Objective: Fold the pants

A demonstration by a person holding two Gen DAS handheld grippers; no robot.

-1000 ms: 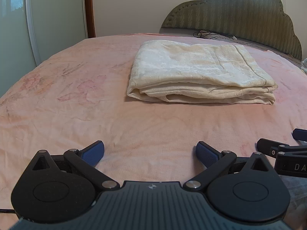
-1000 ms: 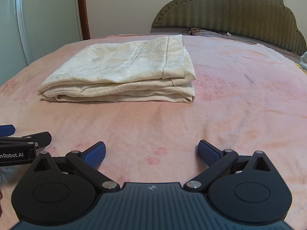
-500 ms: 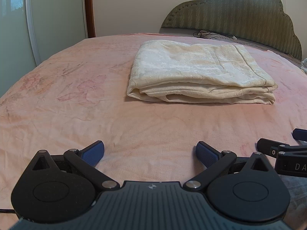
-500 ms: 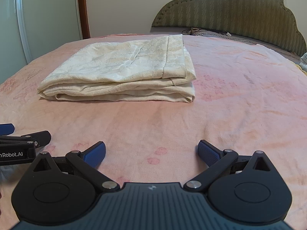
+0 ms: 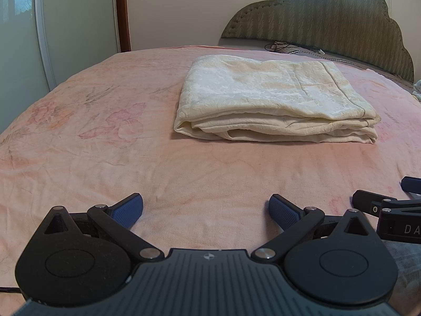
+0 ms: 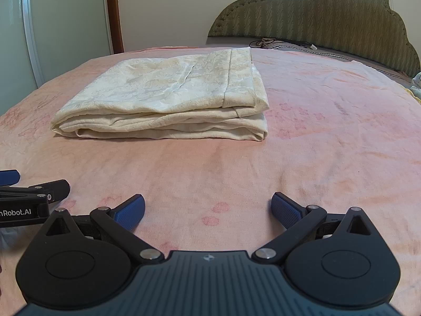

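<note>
Left wrist view: folded pants ahead, both claws released and idle.

Nearest, the left gripper [image 5: 206, 208] rests low over the pink floral bedspread [image 5: 79, 137] with its blue pads spread wide and nothing between them; the right gripper [image 6: 208, 209] is likewise released, just beside it. Nothing has shifted over the last second, so I judge the folding finished. Ahead of both claws, well apart from them, the cream pants [image 5: 273, 105] lie in a neat layered rectangle. Beyond stands the green quilted headboard [image 5: 329, 18]. Readable writing: "nRobot.AI" on the left gripper's body in the right wrist view, "DA" on the right's.
</note>
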